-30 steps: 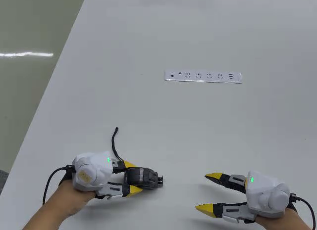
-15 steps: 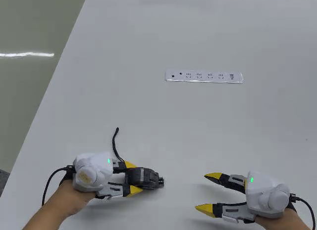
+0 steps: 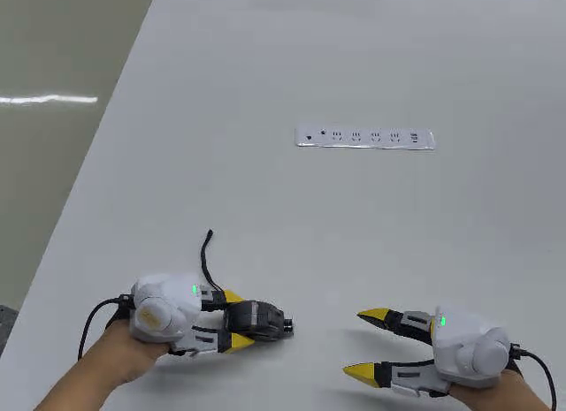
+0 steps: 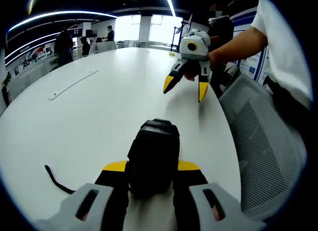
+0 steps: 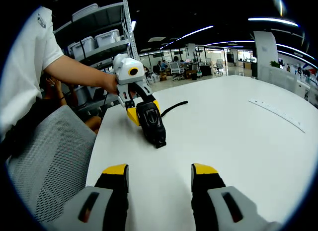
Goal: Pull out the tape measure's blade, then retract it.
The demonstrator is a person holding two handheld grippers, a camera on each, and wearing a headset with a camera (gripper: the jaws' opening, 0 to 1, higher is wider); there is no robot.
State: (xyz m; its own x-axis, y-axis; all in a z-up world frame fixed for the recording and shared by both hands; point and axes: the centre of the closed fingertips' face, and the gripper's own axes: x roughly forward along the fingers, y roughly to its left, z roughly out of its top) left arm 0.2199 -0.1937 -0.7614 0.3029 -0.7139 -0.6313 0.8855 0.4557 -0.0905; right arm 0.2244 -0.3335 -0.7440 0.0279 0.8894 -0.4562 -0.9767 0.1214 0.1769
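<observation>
Head view: left hand-held gripper [image 3: 237,319] rests low on the white surface [image 3: 265,208] w/ jaws closed on a dark grey blocky tape measure [image 3: 258,319], whose thin black strap [image 3: 206,256] trails off toward the far side. The right hand-held gripper [image 3: 364,344] is well apart to the right, jaws wide & empty, w/ a long white power strip [image 3: 365,138] further back. Left gripper view: tape measure [image 4: 154,154] clamped btw the yellow tips, resting on the surface, right hand-held gripper [image 4: 186,88] ahead, spread, holding nothing. Right gripper view: own jaws gape over bare surface, tape measure [image 5: 151,122] ahead-left in the left hand-held gripper [image 5: 143,111], strap [image 5: 171,108] beside it.
</observation>
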